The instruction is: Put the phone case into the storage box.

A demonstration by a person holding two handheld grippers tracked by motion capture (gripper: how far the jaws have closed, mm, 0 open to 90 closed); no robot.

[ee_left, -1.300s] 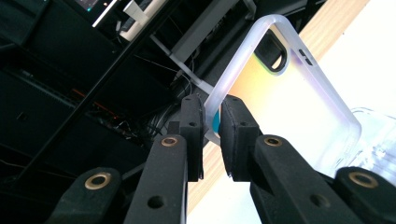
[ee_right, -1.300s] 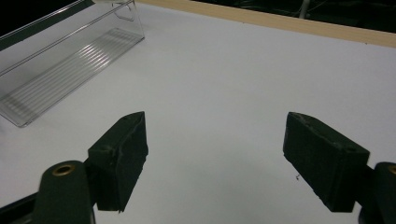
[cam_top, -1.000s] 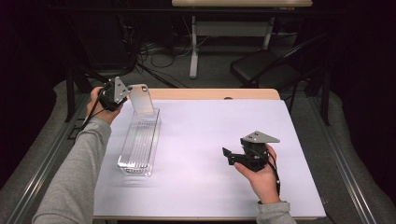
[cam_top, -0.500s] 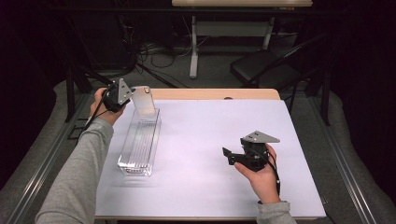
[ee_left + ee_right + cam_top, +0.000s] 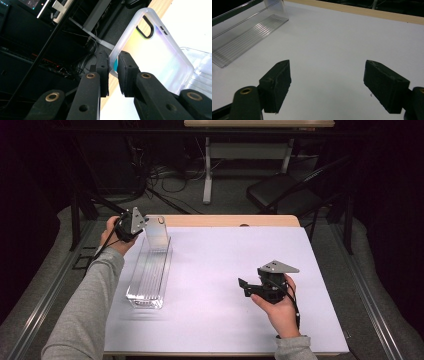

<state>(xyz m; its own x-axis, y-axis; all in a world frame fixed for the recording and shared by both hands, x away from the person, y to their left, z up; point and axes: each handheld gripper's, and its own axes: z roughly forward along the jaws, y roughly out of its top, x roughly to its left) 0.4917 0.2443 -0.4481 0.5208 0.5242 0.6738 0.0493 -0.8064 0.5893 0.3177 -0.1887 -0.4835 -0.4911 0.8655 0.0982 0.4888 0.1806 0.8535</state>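
Note:
A translucent phone case [image 5: 157, 233] [image 5: 150, 50] with a black-rimmed camera cutout stands tilted at the far end of a clear plastic tray [image 5: 149, 275] [image 5: 244, 32]. My left gripper [image 5: 136, 226] [image 5: 113, 72] is shut on the case's edge, at the table's far left. My right gripper [image 5: 246, 289] [image 5: 332, 82] is held low over the white table at the right, its jaws wide apart with nothing between them.
The white tabletop [image 5: 225, 270] has a wooden strip along its far edge [image 5: 230, 221]. Beyond it are a dark chair [image 5: 280, 192], cables on the floor and a desk frame. Metal rails run along both sides of the table.
The left gripper with the phone case has shifted slightly toward the near side over the tray's far end. The right gripper has stayed still.

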